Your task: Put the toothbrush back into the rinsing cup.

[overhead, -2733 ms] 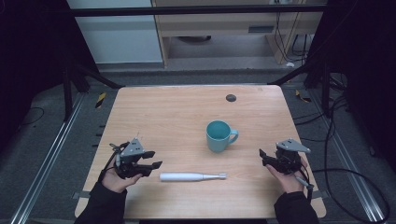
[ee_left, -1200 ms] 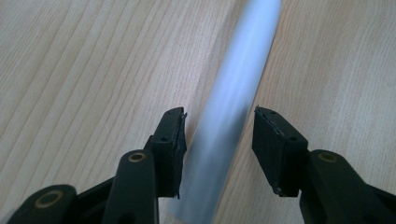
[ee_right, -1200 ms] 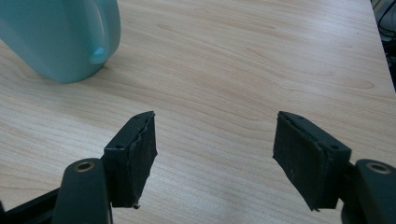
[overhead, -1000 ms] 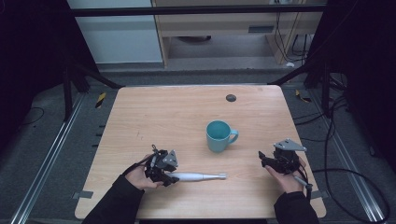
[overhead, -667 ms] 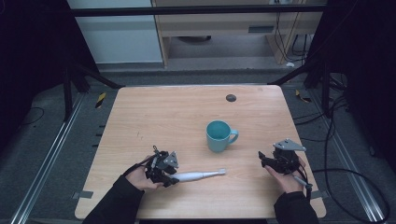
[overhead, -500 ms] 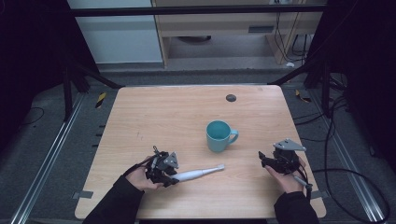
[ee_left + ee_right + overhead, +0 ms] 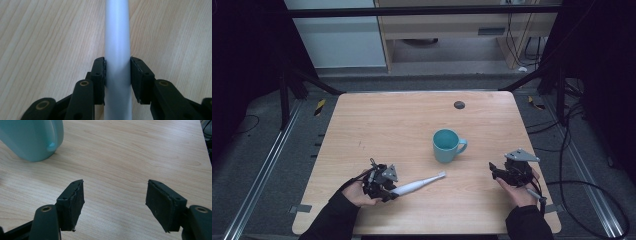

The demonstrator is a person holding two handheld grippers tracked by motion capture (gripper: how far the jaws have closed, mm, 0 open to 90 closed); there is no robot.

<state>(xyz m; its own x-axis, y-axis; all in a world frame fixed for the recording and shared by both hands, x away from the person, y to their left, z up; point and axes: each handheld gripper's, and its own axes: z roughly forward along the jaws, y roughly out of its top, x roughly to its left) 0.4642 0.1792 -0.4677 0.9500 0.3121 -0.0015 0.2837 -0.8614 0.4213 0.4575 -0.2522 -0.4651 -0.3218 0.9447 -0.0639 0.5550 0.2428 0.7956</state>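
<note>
The left gripper is clamping the handle end of the white electric toothbrush, its jaws having just closed on it, pads pressing both sides of the barrel. The toothbrush is slanting with its brush head pointing toward the teal mug, just short of it. The right gripper is resting on the wooden surface right of the mug, jaws standing wide around nothing.
</note>
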